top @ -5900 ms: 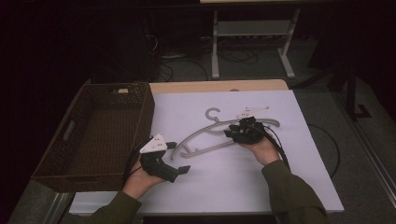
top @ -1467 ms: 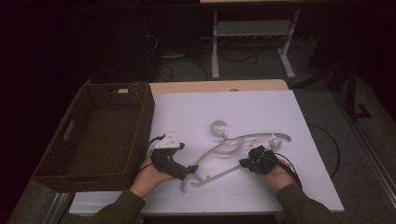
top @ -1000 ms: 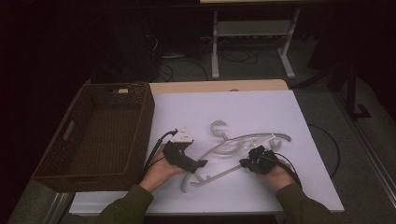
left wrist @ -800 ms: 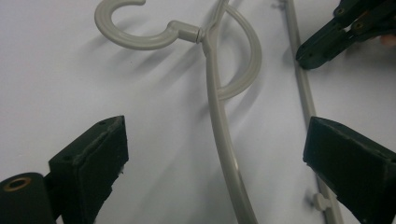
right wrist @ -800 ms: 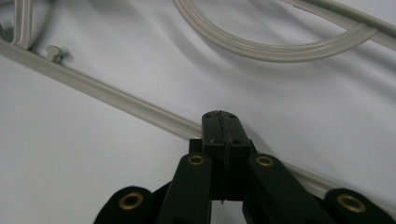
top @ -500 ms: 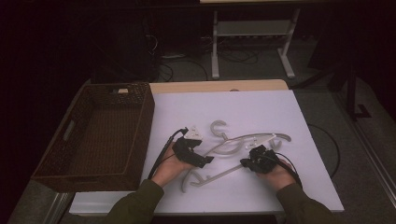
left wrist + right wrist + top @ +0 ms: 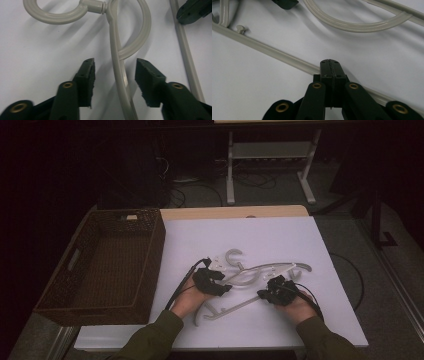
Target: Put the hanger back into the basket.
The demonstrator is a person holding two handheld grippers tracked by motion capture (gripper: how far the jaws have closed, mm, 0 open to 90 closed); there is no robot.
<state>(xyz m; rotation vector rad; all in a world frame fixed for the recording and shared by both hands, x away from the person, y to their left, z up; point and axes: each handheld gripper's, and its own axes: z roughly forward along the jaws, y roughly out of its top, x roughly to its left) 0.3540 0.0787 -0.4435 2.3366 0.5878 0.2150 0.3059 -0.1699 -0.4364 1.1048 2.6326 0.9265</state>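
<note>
Left tool [image 7: 113, 75]: jaws spread wide astride hanger [image 7: 117, 65] arm on white bench [image 7: 280, 235]
Right tool [image 7: 331, 65]: clamped tight on lower bar [image 7: 274, 53]
Risk: uneven lift could twist hanger free

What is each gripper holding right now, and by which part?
The right gripper is shut on the pale grey plastic hanger, on its straight bottom bar. The left gripper holds nothing: its open jaws straddle the hanger's arm.

The right gripper [image 7: 330, 65] rises from the bottom centre, its two black jaws pressed together, seemingly over a pale hanger bar [image 7: 269, 51] that crosses from upper left to lower right on the white table [image 7: 249, 82]. A curved hanger arm [image 7: 352, 25] arcs across the top.
</note>
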